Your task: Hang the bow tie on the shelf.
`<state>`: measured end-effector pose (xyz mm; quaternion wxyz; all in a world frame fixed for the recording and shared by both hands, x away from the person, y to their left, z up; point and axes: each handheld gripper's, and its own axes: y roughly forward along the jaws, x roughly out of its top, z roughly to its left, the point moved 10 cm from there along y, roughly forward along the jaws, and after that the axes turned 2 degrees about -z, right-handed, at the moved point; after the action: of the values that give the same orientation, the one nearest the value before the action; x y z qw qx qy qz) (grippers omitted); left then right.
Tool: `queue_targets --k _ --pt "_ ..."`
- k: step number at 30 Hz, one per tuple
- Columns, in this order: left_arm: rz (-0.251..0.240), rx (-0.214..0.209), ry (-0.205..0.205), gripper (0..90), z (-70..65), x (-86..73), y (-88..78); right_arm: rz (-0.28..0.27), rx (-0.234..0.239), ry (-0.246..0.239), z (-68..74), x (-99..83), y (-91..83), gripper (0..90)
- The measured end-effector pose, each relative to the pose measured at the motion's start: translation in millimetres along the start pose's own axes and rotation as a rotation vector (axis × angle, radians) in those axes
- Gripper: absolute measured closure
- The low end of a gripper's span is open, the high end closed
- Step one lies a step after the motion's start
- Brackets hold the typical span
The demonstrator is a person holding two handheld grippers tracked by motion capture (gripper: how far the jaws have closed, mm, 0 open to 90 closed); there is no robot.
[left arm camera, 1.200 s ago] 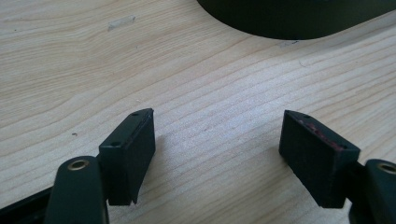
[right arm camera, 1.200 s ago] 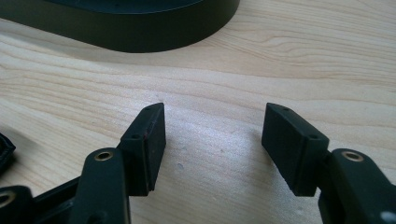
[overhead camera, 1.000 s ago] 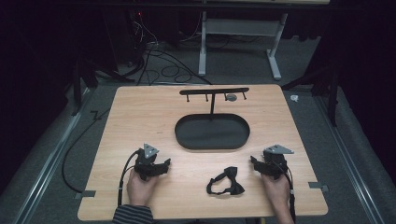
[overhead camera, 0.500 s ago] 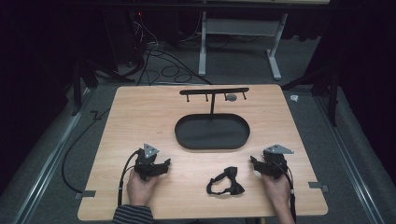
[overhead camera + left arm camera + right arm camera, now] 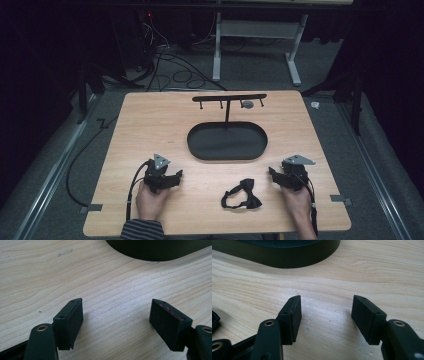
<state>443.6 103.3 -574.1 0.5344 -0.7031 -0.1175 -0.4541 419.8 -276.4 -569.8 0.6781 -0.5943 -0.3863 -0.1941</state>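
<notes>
**Nothing on the tabletop has shifted; our right tongs have just narrowed slightly**

Between the earlier high views and this one we see no change of place: both hands, the black strap and the tray lie where they did. Our right tongs [image 5: 274, 173] have just been closing a little, with nothing between the jaws, and they remain wide apart.

From above, we hold our left tongs [image 5: 176, 176] at the near left of the wooden tabletop [image 5: 150, 125], resting on the wood, jaws pointing toward the middle. Our right tongs sit at the near right, pointing inward too. In the left gripper view the two black jaws stand wide apart over bare wood grain, gripping nothing, with the dark curved wall of the tray [image 5: 160, 252] ahead of them. In the right gripper view the jaws are likewise wide and grip nothing, bare wood between them, the tray wall [image 5: 287, 260] ahead at upper left.

A black strap [image 5: 241, 196], looped and bunched, lies on the tabletop between our two hands, nearer the right tongs but not touching them; a dark edge of it shows at the left border of the right gripper view. The oval black tray [image 5: 227, 141] sits at the centre, beyond the strap. Behind the tray a thin post carries a black hook rack [image 5: 229, 98], with a small grey thing hanging under its right part.
</notes>
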Motion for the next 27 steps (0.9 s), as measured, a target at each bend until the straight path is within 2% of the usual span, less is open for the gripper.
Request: queue_targets --k 7,13,19,22,25,26,27 --pt "0.0 -0.001 -0.002 27.6 0.0 0.0 0.0 0.001 0.006 0.019 -1.5 0.1 -3.4 46.2" --pt "0.0 -0.001 -0.002 27.7 0.0 0.0 0.0 -0.036 0.044 0.037 3.4 4.5 -15.4 49.7" --pt "0.0 -0.001 -0.002 27.7 -0.1 0.0 0.0 -0.076 0.101 0.041 14.7 9.8 -28.7 54.4" --pt "0.0 -0.001 -0.003 27.8 0.0 0.0 0.0 -0.071 0.144 0.047 25.0 10.9 -30.9 54.6" --pt "0.0 -0.001 -0.002 27.8 0.0 0.0 0.0 -0.067 0.161 0.03 33.3 11.7 -32.4 54.6" --pt "0.0 -0.001 -0.003 27.8 0.1 0.0 0.0 -0.08 0.184 0.028 40.4 14.8 -35.4 54.1" --pt "0.0 -0.001 -0.003 27.9 0.1 0.0 0.0 -0.08 0.184 0.028 40.4 14.8 -35.4 54.1"
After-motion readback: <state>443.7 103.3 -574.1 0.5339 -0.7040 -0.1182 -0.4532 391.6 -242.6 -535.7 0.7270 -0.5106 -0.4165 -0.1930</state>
